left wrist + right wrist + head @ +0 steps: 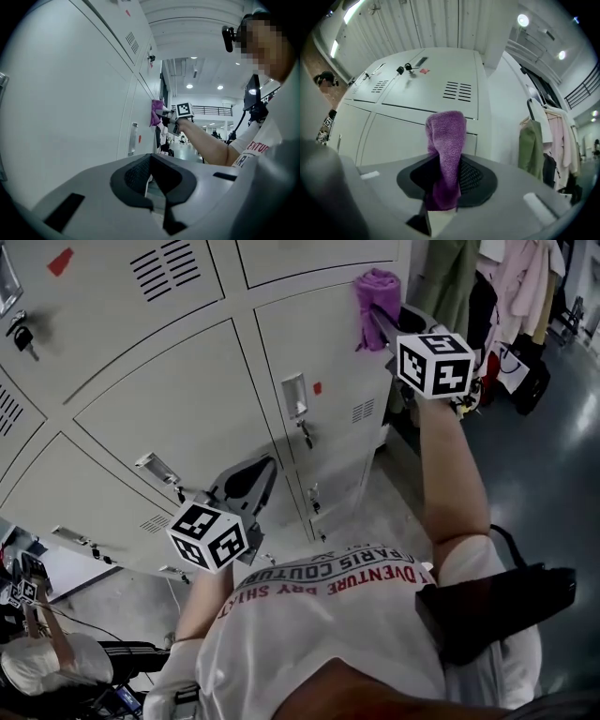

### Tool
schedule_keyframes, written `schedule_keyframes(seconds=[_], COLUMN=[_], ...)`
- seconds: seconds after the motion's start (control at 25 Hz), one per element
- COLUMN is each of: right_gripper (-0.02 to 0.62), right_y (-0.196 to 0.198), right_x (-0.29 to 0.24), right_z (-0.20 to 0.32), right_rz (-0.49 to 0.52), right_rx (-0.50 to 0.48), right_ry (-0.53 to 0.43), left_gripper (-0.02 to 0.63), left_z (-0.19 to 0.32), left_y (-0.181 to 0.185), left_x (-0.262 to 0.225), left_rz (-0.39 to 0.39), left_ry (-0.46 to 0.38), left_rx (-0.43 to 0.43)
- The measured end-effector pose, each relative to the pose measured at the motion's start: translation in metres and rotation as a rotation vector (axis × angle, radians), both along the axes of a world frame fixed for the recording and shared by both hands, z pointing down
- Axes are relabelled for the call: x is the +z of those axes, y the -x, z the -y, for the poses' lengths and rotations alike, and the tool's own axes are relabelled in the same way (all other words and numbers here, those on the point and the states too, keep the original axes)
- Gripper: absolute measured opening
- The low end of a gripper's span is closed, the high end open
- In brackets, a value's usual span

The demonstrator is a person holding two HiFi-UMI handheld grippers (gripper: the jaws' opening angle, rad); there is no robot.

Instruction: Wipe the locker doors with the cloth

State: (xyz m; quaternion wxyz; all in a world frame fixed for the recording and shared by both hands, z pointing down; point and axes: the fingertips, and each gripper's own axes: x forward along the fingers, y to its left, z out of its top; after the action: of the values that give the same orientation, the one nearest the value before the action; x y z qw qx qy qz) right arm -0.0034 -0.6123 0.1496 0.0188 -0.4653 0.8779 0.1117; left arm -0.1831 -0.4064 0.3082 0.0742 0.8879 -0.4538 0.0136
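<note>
Right tongs (446, 174): clamped on the purple cloth (447, 138), arm raised.
Cloth: bunched, standing up between the jaws, its free end against a locker door (309, 334) near the bank's right edge.
Left tongs (151, 177): jaws together, nothing between them, held low before the lower doors.
Coats (529, 145): hanging right of the lockers.

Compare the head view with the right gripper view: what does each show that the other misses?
Head view only: the left gripper held low, and the person's shirt. Right gripper view only: the fingers of the right gripper clamped on the cloth, plus ceiling lights. Both: the purple cloth, grey locker doors, hanging clothes.
</note>
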Motion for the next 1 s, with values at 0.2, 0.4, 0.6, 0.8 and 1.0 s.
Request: schedule_keyframes(seconds=[0.2, 0.4, 0.6, 0.8, 1.0], right_gripper=[0.091, 0.078, 0.077, 0.077, 0.077], right_y=[-0.032, -0.04, -0.037, -0.005, 0.061], right_x=[0.006, 0.009, 0.002, -0.016, -0.007], right_z=[0.02, 0.026, 0.017, -0.031, -0.088], right_rz=[0.045, 0.057, 0.068, 0.081, 0.018], right_rx=[0.068, 0.09, 0.07, -0.046, -0.227], right_ry=[0.03, 0.036, -0.002, -0.07, -0.111], left_gripper=[0.0, 0.0, 0.0, 0.0, 0.0], left_z=[0.003, 0.005, 0.005, 0.003, 0.001], left_y=[-0.003, -0.003, -0.002, 0.003, 0.005], left_x=[0.002, 0.003, 0.004, 0.004, 0.005], left_rz=[0.006, 0.007, 0.012, 0.006, 0.002], left_ry=[0.004, 0.009, 0.014, 0.017, 0.015], left_rx=[0.012, 0.018, 0.013, -0.001, -0.01])
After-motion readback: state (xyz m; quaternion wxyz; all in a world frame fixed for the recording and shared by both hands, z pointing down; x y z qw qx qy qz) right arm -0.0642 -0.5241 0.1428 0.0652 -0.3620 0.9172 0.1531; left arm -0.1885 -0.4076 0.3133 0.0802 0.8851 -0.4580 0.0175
